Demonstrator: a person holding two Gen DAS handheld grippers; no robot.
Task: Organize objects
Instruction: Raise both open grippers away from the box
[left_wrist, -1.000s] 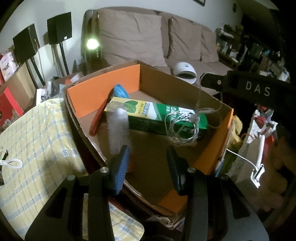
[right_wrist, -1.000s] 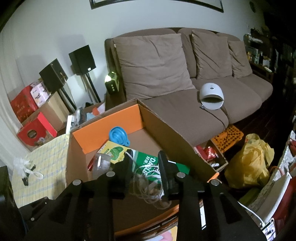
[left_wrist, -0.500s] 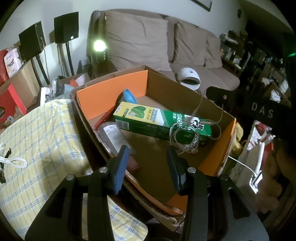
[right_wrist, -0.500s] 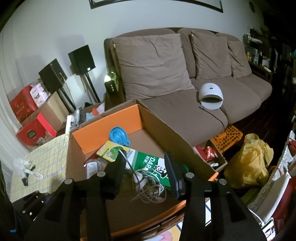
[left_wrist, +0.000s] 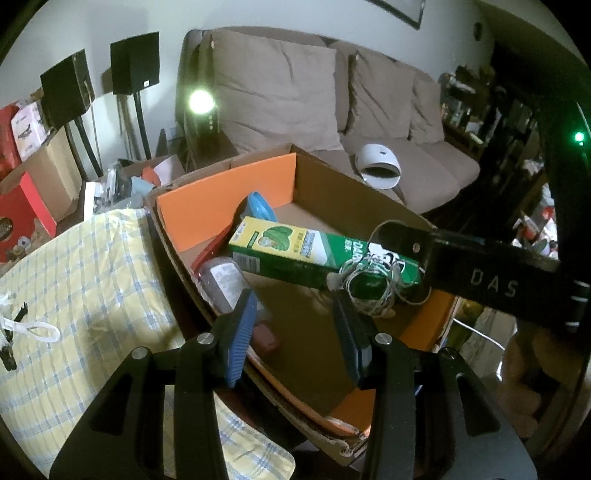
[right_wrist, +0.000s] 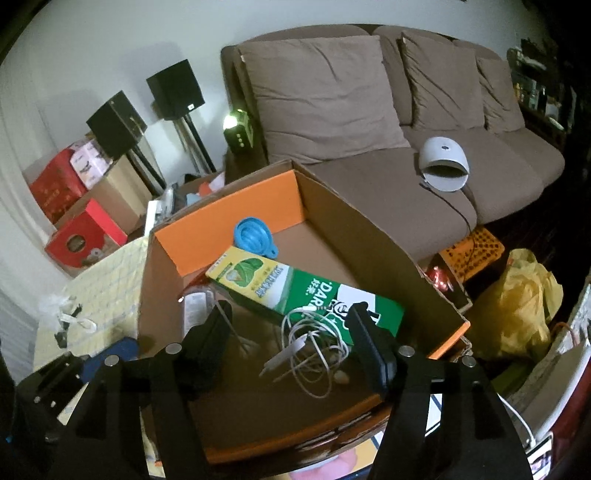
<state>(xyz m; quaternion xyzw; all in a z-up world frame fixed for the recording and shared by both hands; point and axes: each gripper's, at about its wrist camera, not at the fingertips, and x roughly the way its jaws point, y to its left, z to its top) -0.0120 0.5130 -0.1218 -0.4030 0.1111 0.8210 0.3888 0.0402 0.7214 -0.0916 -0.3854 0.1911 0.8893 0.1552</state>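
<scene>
The right gripper (right_wrist: 291, 339) tilts down over the near part of the open cardboard box with orange inner flaps (right_wrist: 354, 229). Its jaws are opening, and the tangled white cable (right_wrist: 314, 347) lies loose on the box floor between them, not pinched. The left gripper (left_wrist: 293, 325) also points down into the box from the side of the yellow checked cloth (left_wrist: 81, 280); its blue-padded jaws stand apart with nothing held. Inside the box, a long green and yellow carton (right_wrist: 295, 291) lies flat. A blue funnel (right_wrist: 253, 236) sits behind it, and a clear plastic bottle (left_wrist: 225, 284) lies beside it.
</scene>
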